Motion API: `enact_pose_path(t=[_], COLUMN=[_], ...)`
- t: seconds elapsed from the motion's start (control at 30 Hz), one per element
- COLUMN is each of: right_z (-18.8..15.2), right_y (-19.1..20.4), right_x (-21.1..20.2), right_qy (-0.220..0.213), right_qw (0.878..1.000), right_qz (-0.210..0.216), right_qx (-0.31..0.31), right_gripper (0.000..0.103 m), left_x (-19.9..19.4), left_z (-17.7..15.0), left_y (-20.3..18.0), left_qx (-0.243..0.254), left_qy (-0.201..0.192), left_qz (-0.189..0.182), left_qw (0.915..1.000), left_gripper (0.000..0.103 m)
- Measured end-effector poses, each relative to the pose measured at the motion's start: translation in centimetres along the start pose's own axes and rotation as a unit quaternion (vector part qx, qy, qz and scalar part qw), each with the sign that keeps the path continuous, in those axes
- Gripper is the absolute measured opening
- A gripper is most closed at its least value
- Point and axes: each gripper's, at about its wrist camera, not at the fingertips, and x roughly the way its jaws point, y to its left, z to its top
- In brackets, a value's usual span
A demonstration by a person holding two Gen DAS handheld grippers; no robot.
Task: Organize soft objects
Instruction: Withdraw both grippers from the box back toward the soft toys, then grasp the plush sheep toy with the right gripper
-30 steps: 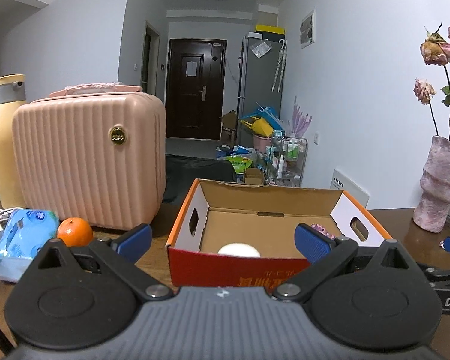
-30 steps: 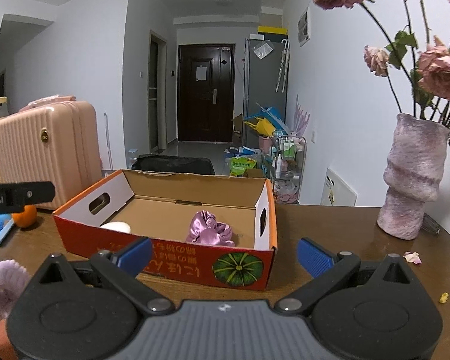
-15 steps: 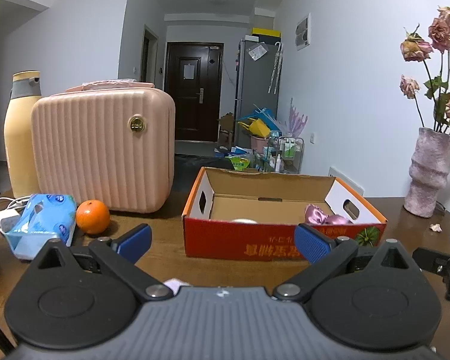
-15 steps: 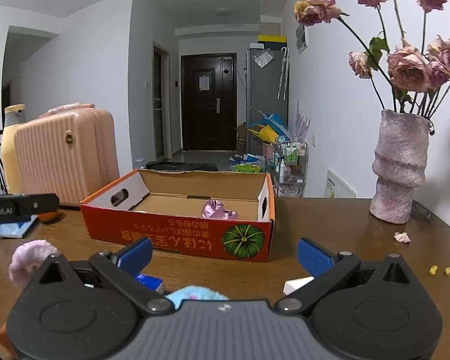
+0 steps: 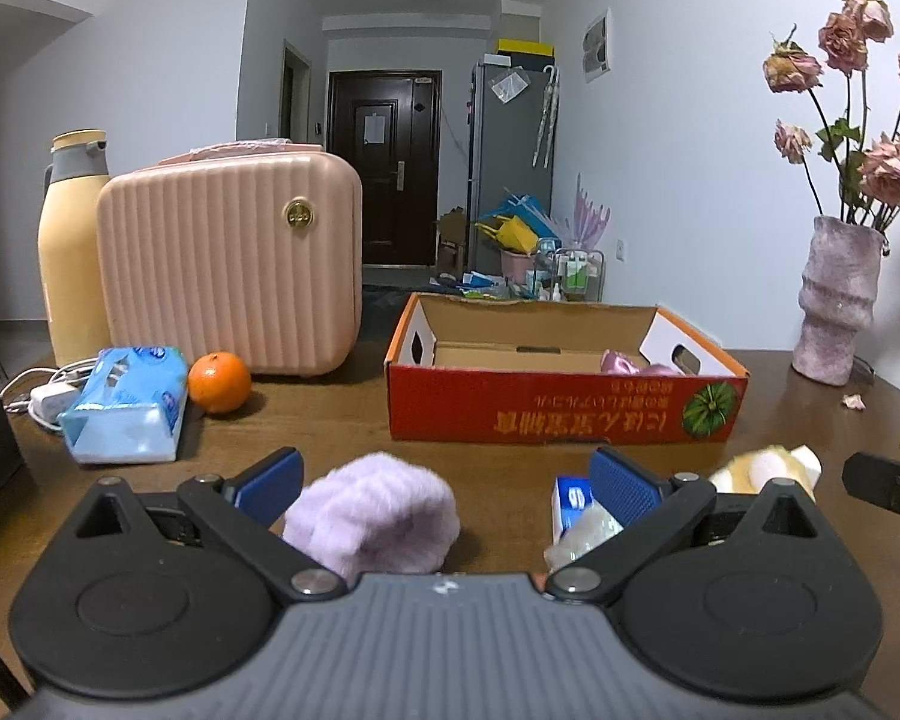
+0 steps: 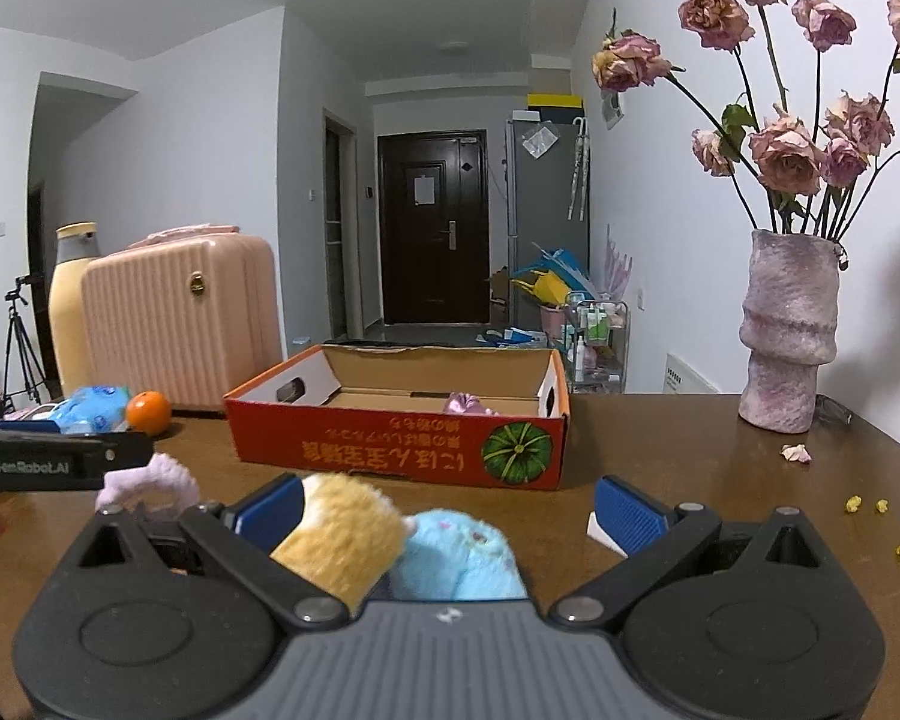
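Observation:
A red cardboard box [image 5: 561, 414] stands open on the brown table, with a pink satin item [image 5: 621, 361] inside; the box shows in the right wrist view too [image 6: 402, 450]. My left gripper [image 5: 444, 483] is open, and a fluffy lilac soft item [image 5: 372, 519] lies between its fingers, untouched by the pads. My right gripper [image 6: 450, 501] is open over a yellow plush [image 6: 342, 534] and a light blue plush [image 6: 459, 555] lying between its fingers. The lilac item also shows at the left [image 6: 150, 480].
A pink case [image 5: 228, 270], a yellow flask [image 5: 69, 252], a blue tissue pack [image 5: 129, 408] and an orange [image 5: 219, 382] stand at the left. A vase of dried roses [image 6: 789, 330] stands at the right. A small blue-white packet [image 5: 573, 504] lies near the left gripper.
Both grippers have drawn back from the box and lowered toward the near table. The lilac item and the two plushes have come into view between the fingers.

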Motion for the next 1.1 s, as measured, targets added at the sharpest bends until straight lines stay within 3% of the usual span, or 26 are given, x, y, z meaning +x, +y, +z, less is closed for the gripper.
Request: enact_pose_path(t=[0.63,1.1], right_z=[-3.4,-4.2], right_y=[1.5,2.3], right_x=[-4.3,-2.8], right_qy=[0.012,0.036], right_qw=[1.000,0.999], right_qz=[0.009,0.011], right_qx=[0.008,-0.004], right_gripper=[0.103,0.103], left_x=[-5.7,-5.7], left_z=[-3.8,-4.1], left_y=[0.9,1.6], left_qx=[-0.001,-0.012], left_qy=[0.022,0.039], left_qz=[0.000,-0.001], left_qw=[0.9998,0.9992], left_gripper=[0.103,0.103])
